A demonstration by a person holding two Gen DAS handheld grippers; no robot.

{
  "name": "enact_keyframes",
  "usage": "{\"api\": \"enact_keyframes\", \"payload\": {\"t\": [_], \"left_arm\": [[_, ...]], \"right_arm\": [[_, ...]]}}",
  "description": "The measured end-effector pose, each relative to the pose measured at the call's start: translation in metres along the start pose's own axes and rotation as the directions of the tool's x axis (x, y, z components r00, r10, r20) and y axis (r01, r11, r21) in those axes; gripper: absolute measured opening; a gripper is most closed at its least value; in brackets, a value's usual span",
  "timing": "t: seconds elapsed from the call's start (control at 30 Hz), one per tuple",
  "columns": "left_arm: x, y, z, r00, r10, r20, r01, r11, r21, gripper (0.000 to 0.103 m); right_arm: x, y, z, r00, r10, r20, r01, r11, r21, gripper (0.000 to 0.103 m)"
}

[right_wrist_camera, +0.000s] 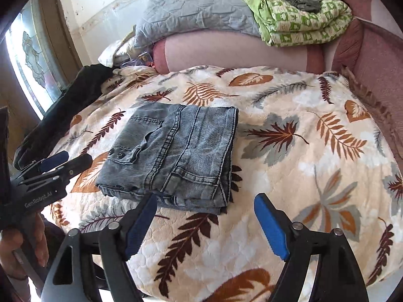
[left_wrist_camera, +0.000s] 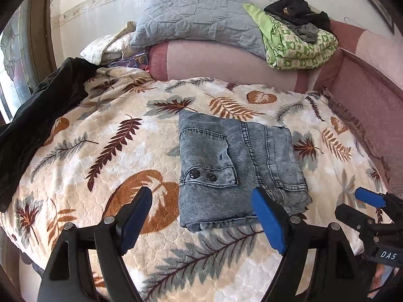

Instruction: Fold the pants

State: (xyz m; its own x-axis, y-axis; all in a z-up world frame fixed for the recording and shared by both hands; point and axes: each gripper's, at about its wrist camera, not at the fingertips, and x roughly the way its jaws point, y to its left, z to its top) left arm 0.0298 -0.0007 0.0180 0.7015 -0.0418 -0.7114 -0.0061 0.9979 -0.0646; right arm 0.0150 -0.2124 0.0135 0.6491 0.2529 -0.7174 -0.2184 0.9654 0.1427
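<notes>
The grey-blue denim pants (left_wrist_camera: 234, 166) lie folded into a compact rectangle on the leaf-patterned blanket (left_wrist_camera: 100, 151), with a pocket flap and two black buttons on top. They also show in the right wrist view (right_wrist_camera: 176, 156). My left gripper (left_wrist_camera: 204, 201) is open and empty, just in front of the pants' near edge. My right gripper (right_wrist_camera: 205, 207) is open and empty, in front of the pants' near right corner. The right gripper also shows at the edge of the left wrist view (left_wrist_camera: 357, 201), and the left gripper shows in the right wrist view (right_wrist_camera: 68, 159).
A black garment (left_wrist_camera: 45, 110) lies at the blanket's left edge. A grey quilted pillow (left_wrist_camera: 201, 20), a green patterned folded blanket (left_wrist_camera: 299, 47) with dark clothes on top, and a pink bolster (left_wrist_camera: 226, 63) sit at the back. A pink headboard wall (left_wrist_camera: 372, 105) runs along the right.
</notes>
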Motion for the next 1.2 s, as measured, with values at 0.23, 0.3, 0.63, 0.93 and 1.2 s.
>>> {"api": "enact_keyframes", "payload": {"t": [0.23, 0.3, 0.63, 0.93, 1.2], "left_arm": [[-0.031, -0.005, -0.023, 1.0, 0.01, 0.03, -0.009, 1.0, -0.013, 0.082], [-0.035, -0.007, -0.027, 0.999, 0.014, 0.029, -0.014, 1.0, -0.003, 0.082], [-0.049, -0.012, -0.036, 1.0, -0.005, 0.021, 0.005, 0.999, -0.032, 0.089], [-0.051, -0.021, -0.032, 1.0, -0.011, 0.023, 0.012, 1.0, -0.004, 0.093], [-0.05, -0.018, -0.025, 0.998, -0.06, 0.034, 0.06, 0.998, -0.014, 0.101]], "right_arm": [[-0.039, 0.01, -0.027, 0.997, -0.027, 0.066, 0.029, 0.999, -0.018, 0.103], [-0.046, 0.012, -0.03, 0.997, -0.036, 0.074, 0.038, 0.999, -0.025, 0.103], [-0.061, 0.023, -0.037, 0.994, -0.061, 0.095, 0.07, 0.993, -0.095, 0.103], [-0.059, 0.028, -0.031, 0.994, -0.066, 0.085, 0.077, 0.988, -0.135, 0.103], [-0.055, 0.027, -0.027, 0.994, -0.077, 0.082, 0.088, 0.986, -0.139, 0.103]]}}
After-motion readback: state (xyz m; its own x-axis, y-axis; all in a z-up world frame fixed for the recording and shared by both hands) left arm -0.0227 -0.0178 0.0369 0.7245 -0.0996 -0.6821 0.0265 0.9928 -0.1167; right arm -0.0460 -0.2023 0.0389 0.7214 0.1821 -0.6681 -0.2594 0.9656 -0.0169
